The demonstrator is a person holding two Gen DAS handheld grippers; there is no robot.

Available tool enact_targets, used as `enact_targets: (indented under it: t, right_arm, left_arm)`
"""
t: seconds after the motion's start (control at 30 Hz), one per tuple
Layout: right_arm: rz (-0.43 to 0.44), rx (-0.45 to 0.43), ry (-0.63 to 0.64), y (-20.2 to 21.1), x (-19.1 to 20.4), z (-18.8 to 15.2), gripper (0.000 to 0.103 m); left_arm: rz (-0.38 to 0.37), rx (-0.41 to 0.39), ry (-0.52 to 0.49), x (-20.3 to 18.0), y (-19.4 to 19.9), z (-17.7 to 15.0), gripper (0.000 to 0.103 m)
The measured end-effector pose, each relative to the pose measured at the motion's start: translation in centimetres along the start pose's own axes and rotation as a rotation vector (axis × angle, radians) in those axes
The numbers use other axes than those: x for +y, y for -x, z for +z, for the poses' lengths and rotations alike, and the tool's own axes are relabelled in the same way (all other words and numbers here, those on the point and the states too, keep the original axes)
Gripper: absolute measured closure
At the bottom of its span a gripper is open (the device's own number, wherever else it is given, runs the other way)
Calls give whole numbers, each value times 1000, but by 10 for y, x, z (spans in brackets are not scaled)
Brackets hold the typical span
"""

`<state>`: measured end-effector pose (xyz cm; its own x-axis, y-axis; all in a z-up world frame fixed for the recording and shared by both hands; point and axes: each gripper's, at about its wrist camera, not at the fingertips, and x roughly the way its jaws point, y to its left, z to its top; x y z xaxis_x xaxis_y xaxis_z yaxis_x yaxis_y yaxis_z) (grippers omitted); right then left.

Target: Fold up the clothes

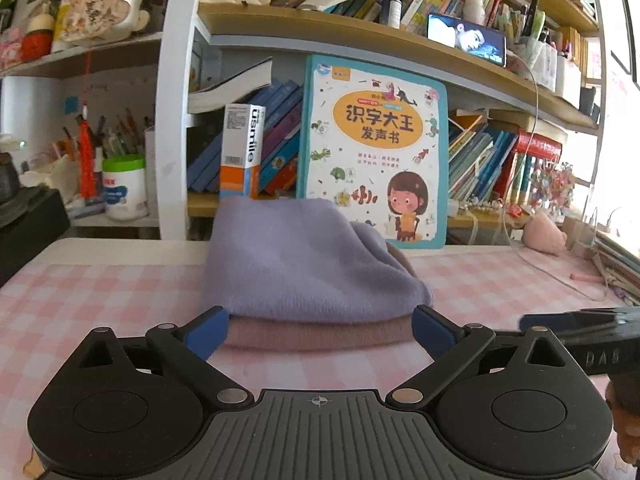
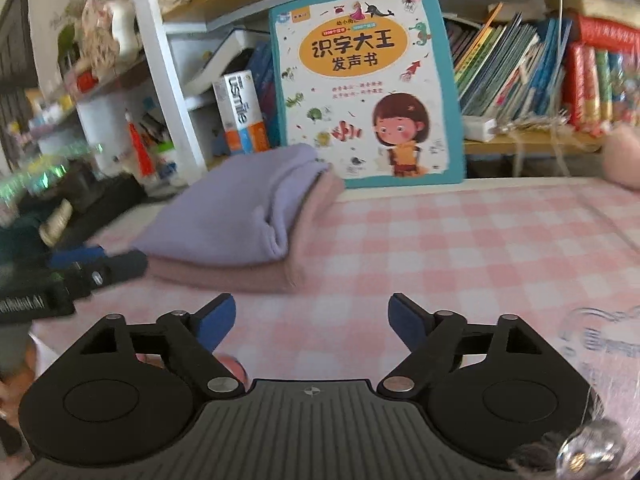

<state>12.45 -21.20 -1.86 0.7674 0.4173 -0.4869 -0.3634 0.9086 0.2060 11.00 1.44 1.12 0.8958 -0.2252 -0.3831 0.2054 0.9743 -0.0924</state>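
Grippers: my left gripper (image 1: 320, 334) stands with its jaws spread wide and nothing pressed between the blue pads; my right gripper (image 2: 310, 324) is likewise parted and empty, only bare checked cloth between its pads.

Nearer gripper: the left one. Its pads sit just at the front edge of the stack, one at each front corner, while the right one hangs well clear of it over open table (image 2: 460, 240).

Direction from the left: the stack lies dead ahead and centred, its near edge running crosswise between my two pads.

Direction from the right: the stack lies ahead and to the left, its near right corner the closest part to me.

Stack: a folded lilac garment (image 1: 296, 260) lies flat on top of a folded pink garment (image 1: 316, 334); the pink one shows as a band under the lilac along the front and right side.

Long axis: I judge it runs away from me, front edge to bookshelf, though the fisheye makes this hard to tell.

Progress: both pieces look folded and stacked, so I judge the folding close to done here.

Behind: a picture book (image 1: 376, 152) stands upright at the table's back edge, close behind the stack.
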Motion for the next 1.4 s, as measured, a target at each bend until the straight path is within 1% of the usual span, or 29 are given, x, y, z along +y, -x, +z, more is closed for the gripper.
enact_targets:
  t: [0.13,0.23,0.33,0.43,0.5,0.63,0.87,1.03,1.23,1.4]
  right_arm:
    - [-89,-33,47,13,7,-12,17]
    - [-144,-69,50,22,11,-18,14]
    - [-157,-88,66,28,18,-22,10]
    - [-168,-99,92,30,26,-25,8]
    - [-176,-105,110,31,31,-26,5]
    - [-210,-127,142,33,38,-27,3]
    - [-218,-134,148,34,39,-28,1]
    - [-211,-108,139,31,37,-27,1]
    - [-223,-79,124,26,35,-27,1]
    - [-226,-74,135,24,36,-27,1]
  left_arm:
    - [24,13,0,-6,6,-6,3]
    - [55,17,12,-7,10,-13,3]
    - [82,11,10,-7,14,-16,3]
    - [102,-5,-24,-11,16,-17,3]
    - [109,-9,-39,-12,17,-18,2]
    - [114,7,-35,-9,18,-19,2]
    - [124,29,-25,-5,17,-24,2]
    - [132,23,-35,-7,18,-24,2]
    - [136,16,-63,-12,20,-24,0]
    - [131,21,-65,-12,19,-23,0]
